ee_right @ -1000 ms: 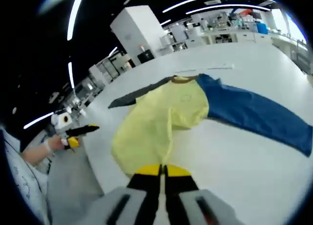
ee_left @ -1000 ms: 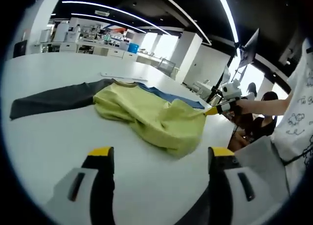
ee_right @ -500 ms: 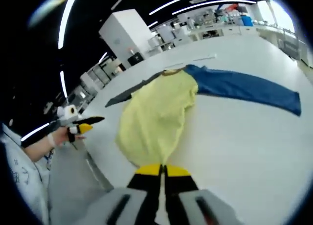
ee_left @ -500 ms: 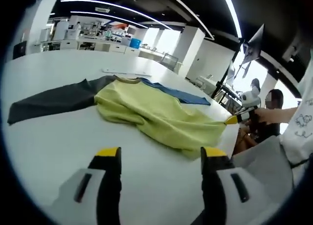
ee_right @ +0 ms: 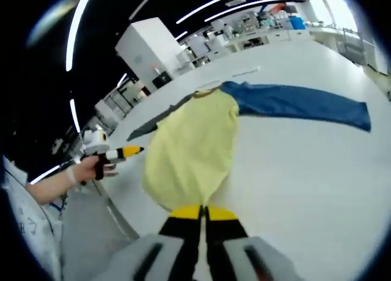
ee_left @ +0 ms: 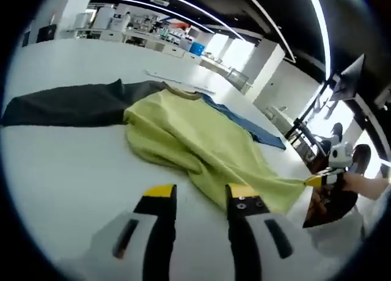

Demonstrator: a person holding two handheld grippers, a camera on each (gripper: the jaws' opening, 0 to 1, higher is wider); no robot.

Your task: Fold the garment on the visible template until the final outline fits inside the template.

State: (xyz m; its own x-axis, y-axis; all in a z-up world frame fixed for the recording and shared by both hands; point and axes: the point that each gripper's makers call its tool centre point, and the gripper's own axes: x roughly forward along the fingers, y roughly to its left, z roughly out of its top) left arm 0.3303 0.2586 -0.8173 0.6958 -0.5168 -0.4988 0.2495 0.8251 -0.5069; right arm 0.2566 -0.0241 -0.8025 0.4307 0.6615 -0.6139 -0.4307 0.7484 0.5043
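Note:
The garment lies on the white table [ee_left: 55, 165]. It has a yellow-green body [ee_left: 195, 137], a dark grey sleeve [ee_left: 67, 104] and a blue sleeve [ee_left: 253, 125]. My left gripper [ee_left: 201, 192] hovers over the table just short of the body's near edge, jaws open with a narrow gap and nothing between them. My right gripper [ee_right: 198, 212] is shut on the body's hem [ee_right: 183, 195], which runs straight to its tips. In the left gripper view the right gripper [ee_left: 316, 181] holds the stretched hem corner past the table edge. The left gripper [ee_right: 119, 153] appears in a hand at the left.
A thin pale strip [ee_left: 168, 77] lies on the table beyond the collar. The table edge [ee_right: 119, 217] runs close to the hem, with grey floor below. Benches and shelves [ee_left: 122, 24] line the far wall. A person [ee_left: 336, 134] sits off to the right.
The right gripper has drawn the hem toward the table edge, so the yellow body lies longer and flatter. My left gripper's jaws have narrowed and its view has come nearer the garment.

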